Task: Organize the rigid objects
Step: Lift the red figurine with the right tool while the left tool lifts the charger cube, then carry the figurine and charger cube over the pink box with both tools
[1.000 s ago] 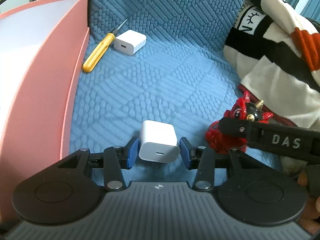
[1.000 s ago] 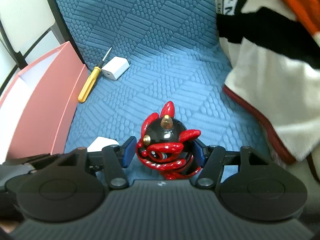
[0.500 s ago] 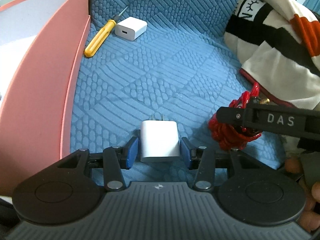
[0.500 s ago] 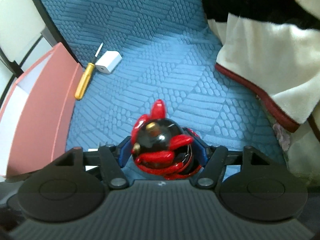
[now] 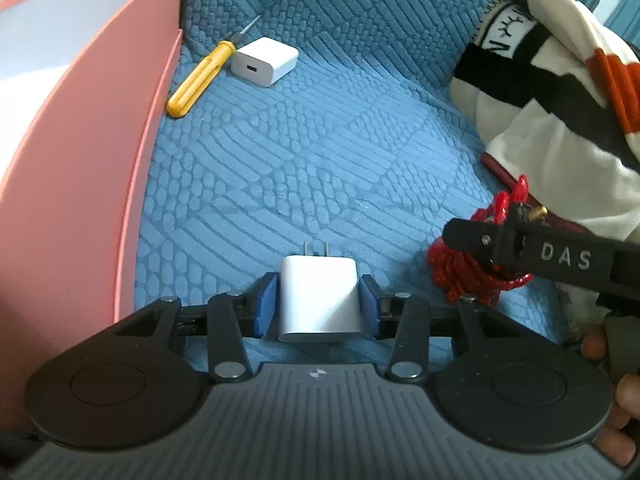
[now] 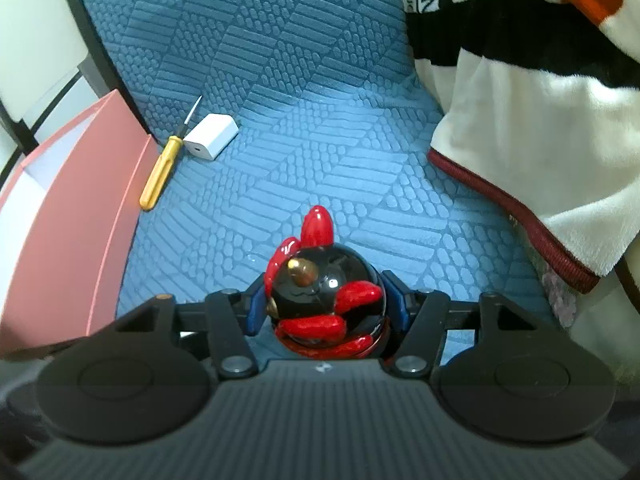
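Note:
My left gripper is shut on a white charger plug, prongs pointing away, held above the blue cushion. My right gripper is shut on a black and red figurine with gold horns; it also shows in the left wrist view at the right. A second white charger and a yellow screwdriver lie at the far left of the cushion, beside the pink box. Both also show in the right wrist view, charger and screwdriver.
The pink box stands along the left edge of the cushion. A striped white, black and orange blanket is piled at the right, also in the right wrist view.
Both grippers have lifted with their objects. The charger has tipped so its prongs point away. The figurine has tilted so its top faces the camera.

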Demonstrator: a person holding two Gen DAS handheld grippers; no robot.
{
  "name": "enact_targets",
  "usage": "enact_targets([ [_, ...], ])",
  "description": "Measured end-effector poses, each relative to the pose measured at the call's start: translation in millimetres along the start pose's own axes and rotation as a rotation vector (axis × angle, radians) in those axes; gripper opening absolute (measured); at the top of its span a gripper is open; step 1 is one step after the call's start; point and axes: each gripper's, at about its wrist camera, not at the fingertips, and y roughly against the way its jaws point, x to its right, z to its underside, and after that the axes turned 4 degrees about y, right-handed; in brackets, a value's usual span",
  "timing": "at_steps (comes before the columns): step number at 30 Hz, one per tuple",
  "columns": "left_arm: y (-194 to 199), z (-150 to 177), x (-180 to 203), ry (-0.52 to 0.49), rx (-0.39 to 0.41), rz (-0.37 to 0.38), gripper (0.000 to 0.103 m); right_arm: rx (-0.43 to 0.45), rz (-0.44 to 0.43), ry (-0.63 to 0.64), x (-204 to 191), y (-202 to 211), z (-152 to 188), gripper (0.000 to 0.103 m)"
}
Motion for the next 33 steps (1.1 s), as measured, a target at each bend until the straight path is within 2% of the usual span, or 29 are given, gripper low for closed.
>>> enact_targets([
  [9,23,-15,-1,0.053,0.042,0.007,0.049,0.001,-0.011,-0.006,-2,2,-8,0.061],
  [14,40,-25,8,0.037,0.077,0.003,0.049,-0.029,-0.053,-0.018,-3,3,-14,0.061],
  [18,50,-28,12,0.019,0.099,-0.004,0.049,-0.044,-0.039,0.009,-5,3,-16,0.061],
  [22,52,-22,8,0.029,0.086,0.0,0.049,-0.054,-0.072,-0.018,-3,6,-17,0.061],
  [25,50,-18,7,0.028,0.074,-0.013,0.049,-0.06,-0.058,0.015,-8,4,-13,0.061],
  [29,50,-19,6,0.023,0.075,-0.014,0.049,-0.066,-0.045,-0.006,-5,3,-11,0.061],
  [33,55,-20,8,0.015,0.097,-0.001,0.049,-0.034,-0.024,0.007,-10,10,-8,0.061],
])
